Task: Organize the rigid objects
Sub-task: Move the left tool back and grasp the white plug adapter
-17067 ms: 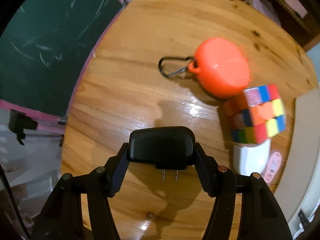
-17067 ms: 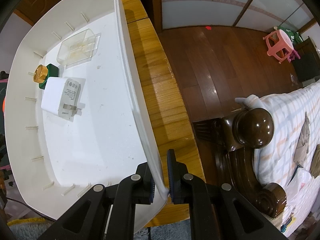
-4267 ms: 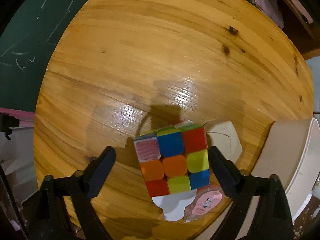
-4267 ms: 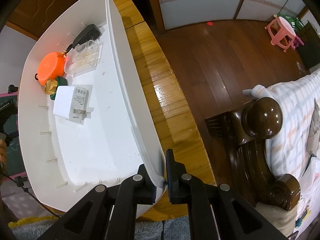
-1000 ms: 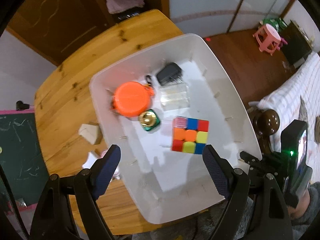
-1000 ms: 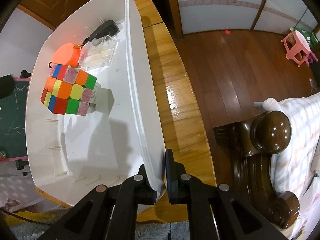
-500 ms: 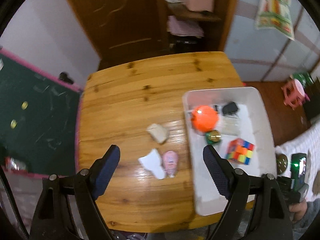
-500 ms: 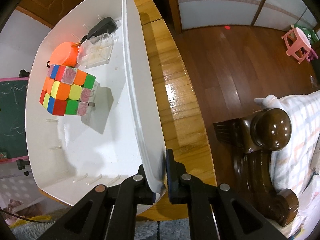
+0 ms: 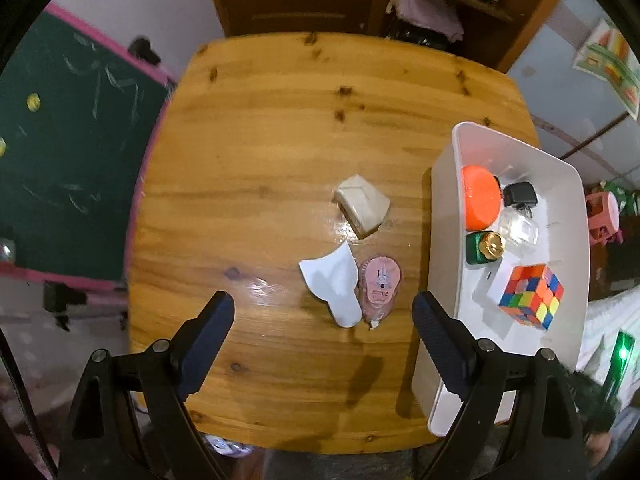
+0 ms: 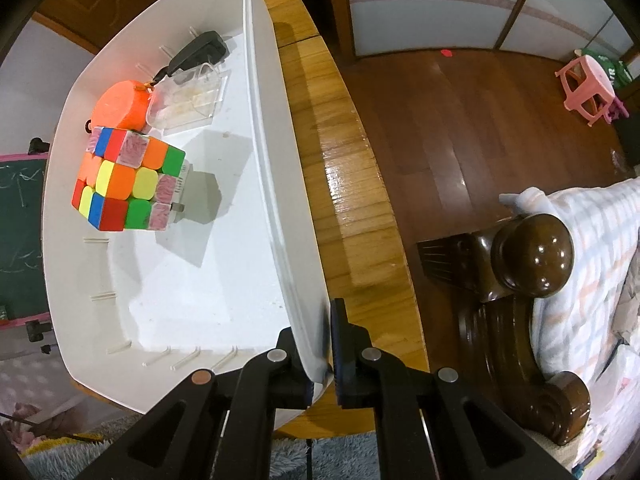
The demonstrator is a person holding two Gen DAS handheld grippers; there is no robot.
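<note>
A round-cornered wooden table (image 9: 280, 168) stands between a green chalkboard and a dark wooden door, and a white bin (image 9: 444, 208) sits at its edge; everything below is placed relative to that bin.

A second ago the left wrist camera looked straight down into the bin, with the puzzle cube just set inside. Now that view has swung out over the open tabletop beside the bin, and the left gripper (image 9: 323, 334) hangs above the wood with its jaws opening and nothing between them. The puzzle cube (image 10: 128, 180) rests inside the bin, partly on top of a white charger (only a sliver of it shows), next to the orange round case (image 9: 480, 203), the green bottle with a gold cap (image 9: 485, 247), the clear plastic box (image 10: 187, 98) and the black adapter (image 9: 519, 194).

The right gripper (image 10: 323, 354) stays clamped on the bin's rim at its near corner, holding it steady as before.

So the cube's delivery looks finished, and the left hand seems to be heading for what remains outside the bin: a pink correction-tape dispenser (image 9: 379, 292) closest to its wall, a white plastic piece (image 9: 334, 282) touching the dispenser's far side, and a beige wedge-shaped block (image 9: 362, 205) a little farther off. Three items appear left to collect.
</note>
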